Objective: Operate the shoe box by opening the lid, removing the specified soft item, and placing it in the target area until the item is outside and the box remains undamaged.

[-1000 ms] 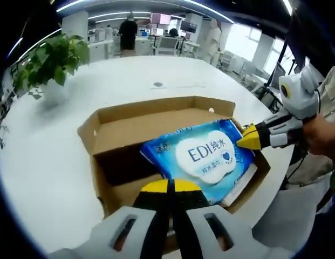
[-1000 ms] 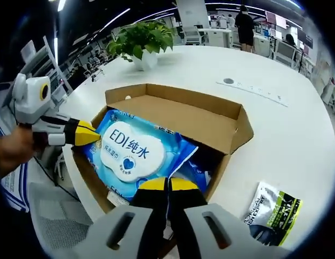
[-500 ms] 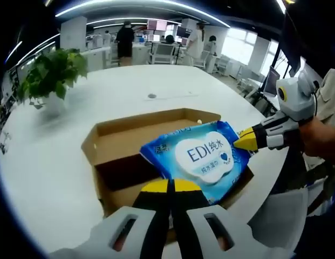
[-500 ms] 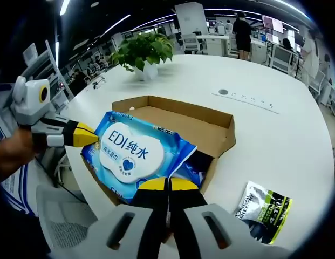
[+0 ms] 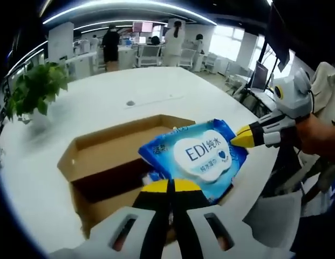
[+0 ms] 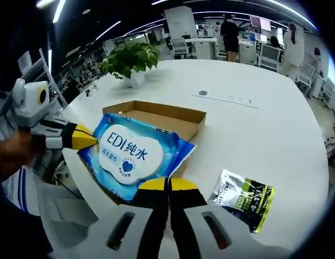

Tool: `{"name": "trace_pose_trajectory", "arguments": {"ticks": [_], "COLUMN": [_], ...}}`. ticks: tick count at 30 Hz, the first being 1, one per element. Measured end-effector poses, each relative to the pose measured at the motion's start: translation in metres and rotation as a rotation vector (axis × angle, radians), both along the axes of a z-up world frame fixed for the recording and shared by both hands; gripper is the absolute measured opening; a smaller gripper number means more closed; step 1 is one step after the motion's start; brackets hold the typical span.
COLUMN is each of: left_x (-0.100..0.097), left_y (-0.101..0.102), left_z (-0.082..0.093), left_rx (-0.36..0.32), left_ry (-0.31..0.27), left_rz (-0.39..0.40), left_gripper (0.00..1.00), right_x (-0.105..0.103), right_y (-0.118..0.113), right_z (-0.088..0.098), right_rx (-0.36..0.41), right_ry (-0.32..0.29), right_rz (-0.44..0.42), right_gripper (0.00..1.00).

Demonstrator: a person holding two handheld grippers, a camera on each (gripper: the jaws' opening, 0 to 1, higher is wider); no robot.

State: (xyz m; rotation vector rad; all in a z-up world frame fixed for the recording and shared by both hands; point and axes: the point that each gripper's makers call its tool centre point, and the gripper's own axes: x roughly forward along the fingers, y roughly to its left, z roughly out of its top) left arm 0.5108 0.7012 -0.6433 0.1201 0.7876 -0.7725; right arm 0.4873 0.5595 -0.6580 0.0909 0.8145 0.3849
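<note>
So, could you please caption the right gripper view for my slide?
Both grippers hold the blue wet-wipes pack above the open cardboard box.

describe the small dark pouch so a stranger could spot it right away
Start at the big round white table and find the open brown cardboard box. Beside it, apart and flat on the tabletop, lies a black pouch with green patches; the other soft pack is blue, held up by both grippers.

Wipes pack (image 5: 197,156) (claw-pinched (image 5: 170,186)) above box (image 5: 102,156)
</note>
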Motion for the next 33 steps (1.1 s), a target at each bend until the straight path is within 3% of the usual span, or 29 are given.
{"name": "trace_pose_trajectory", "arguments": {"ticks": [14, 33], "left_x": [-0.008, -0.016], "left_y": [-0.056, -0.137], "left_z": [-0.004, -0.024], "left_rx": [-0.001, 0.009], "left_ry": [0.017, 0.046], "left_rz": [-0.068, -0.160], "left_gripper": [0.00, 0.00], "right_x": [-0.014, -0.029], "right_y": [-0.053, -0.129], "right_z": [-0.008, -0.027], "right_rx": [0.002, -0.007], "right_ry": [0.017, 0.053], "right_rz": [-0.064, -0.144], "right_gripper": [0.00, 0.00]}}
